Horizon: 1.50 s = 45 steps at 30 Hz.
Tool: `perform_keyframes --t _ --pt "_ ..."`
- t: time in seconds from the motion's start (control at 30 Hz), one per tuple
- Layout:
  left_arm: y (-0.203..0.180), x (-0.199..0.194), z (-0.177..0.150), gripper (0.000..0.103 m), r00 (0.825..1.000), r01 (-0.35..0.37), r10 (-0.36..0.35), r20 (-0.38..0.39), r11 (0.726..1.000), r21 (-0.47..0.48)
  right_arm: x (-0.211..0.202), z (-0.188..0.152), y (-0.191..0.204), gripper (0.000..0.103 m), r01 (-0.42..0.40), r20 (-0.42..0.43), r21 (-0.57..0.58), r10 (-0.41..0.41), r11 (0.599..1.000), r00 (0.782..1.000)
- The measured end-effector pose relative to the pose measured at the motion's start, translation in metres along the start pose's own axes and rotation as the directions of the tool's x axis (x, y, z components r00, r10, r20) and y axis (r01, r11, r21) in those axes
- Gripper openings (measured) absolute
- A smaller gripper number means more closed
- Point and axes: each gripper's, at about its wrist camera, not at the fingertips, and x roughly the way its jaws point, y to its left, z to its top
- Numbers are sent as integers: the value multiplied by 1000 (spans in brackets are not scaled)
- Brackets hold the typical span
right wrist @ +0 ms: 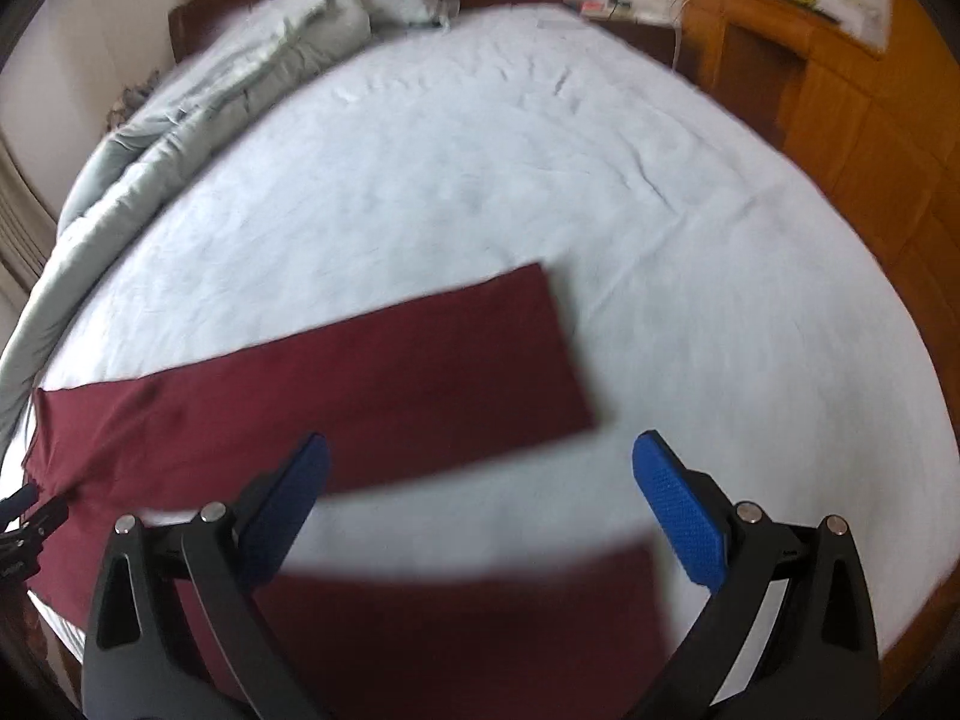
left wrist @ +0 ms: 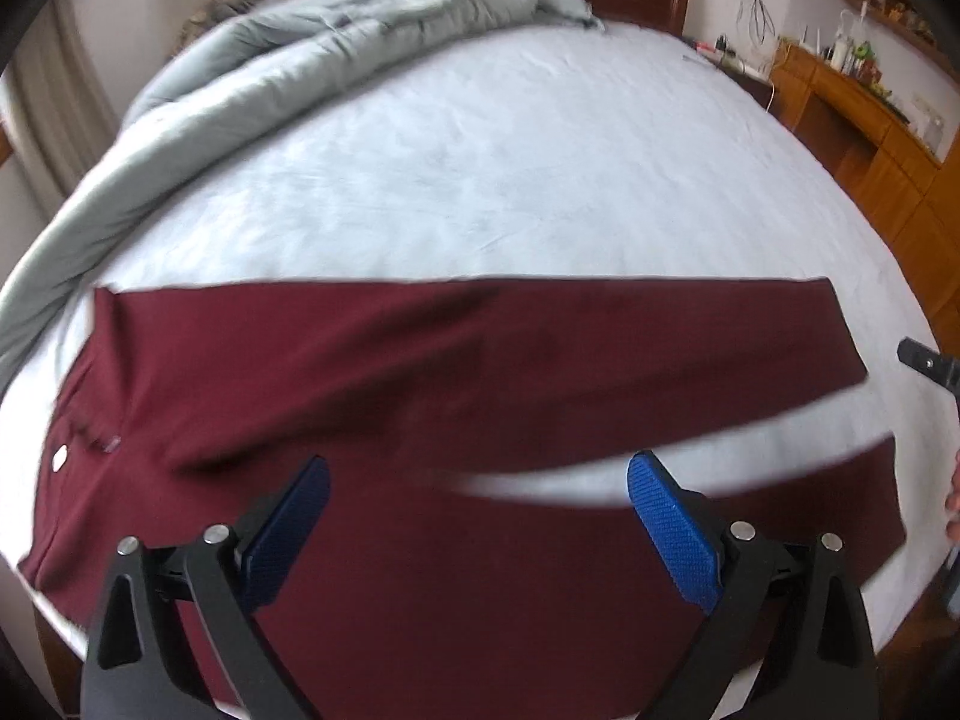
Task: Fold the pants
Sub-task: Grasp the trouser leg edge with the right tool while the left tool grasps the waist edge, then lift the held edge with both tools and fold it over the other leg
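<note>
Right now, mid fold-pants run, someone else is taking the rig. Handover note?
Left tool: open, holds nothing, above the near leg, close to the crotch.
Right tool: open, holds nothing, above the gap between the two leg ends.
Pants: dark red, spread flat across the near edge of the bed, waist to the left with the button up, legs running right and splayed apart. Grey quilt bunched along the far left side.
Done: pants laid out flat.
Left: no fold visible yet. Probably bring one leg over the other, then fold along the length.
</note>
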Motion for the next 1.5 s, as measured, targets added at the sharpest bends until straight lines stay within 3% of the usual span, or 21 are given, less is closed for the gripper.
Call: perform_keyframes --t 0.07,0.2,0.3,0.47,0.53,0.57,0.63,0.77,0.87,0.93,1.03,1.13,1.23,1.3,1.33,1.43,1.5 --pt "-14 26 26 99 999 32 -33 -17 999 -16 39 32 -20 101 6 -65 -19 -7 1000 998" --pt "-35 66 56 99 990 120 -123 -72 991 -53 104 62 -40 100 -78 -215 -17 73 997 974" --pt "-43 82 66 99 981 168 -173 -83 984 -64 136 67 -38 100 -72 -242 -42 60 997 968" --pt "-50 97 72 99 981 179 -181 -76 983 -33 155 71 -36 98 -95 -206 -75 78 993 975" --pt "-48 102 74 99 981 176 -177 -81 984 -13 151 70 -31 72 -123 -190 -121 99 985 977" --pt "-48 105 76 99 982 172 -171 -82 985 6 148 72 -28 48 -159 -192 -159 127 975 973" --pt "-51 107 79 99 984 169 -165 -73 985 44 138 70 -21 22 -144 -173 -233 105 962 979" --pt "-53 111 85 99 977 210 -206 -53 973 94 108 68 -21 21 -243 -128 -265 216 933 968" --pt "-58 115 94 99 946 323 -317 -63 938 128 82 69 -25 21 -331 -97 -280 316 901 944" --pt "-68 117 100 99 935 356 -348 -74 915 190 67 71 -28 21 -370 -83 -301 362 879 928" --pt "-89 122 103 99 936 352 -338 -100 878 324 51 74 -36 21 -405 -67 -316 406 858 912" --pt "-116 127 102 99 938 345 -320 -133 820 457 39 75 -42 21 -431 -54 -325 439 841 897" --pt "-129 130 104 99 942 329 -305 -137 778 534 27 73 -47 21 -461 -46 -328 474 824 879" --pt "-134 132 108 99 936 347 -312 -161 747 567 20 71 -50 21 -478 -45 -337 493 811 869" --pt "-135 133 109 99 929 368 -323 -183 734 571 17 70 -51 21 -480 -42 -343 498 807 866" --pt "-132 140 111 99 883 468 -356 -304 682 562 10 66 -54 21 -489 -32 -347 511 800 859" --pt "-128 144 110 99 865 500 -346 -365 668 551 7 65 -55 21 -495 -22 -347 521 797 853"
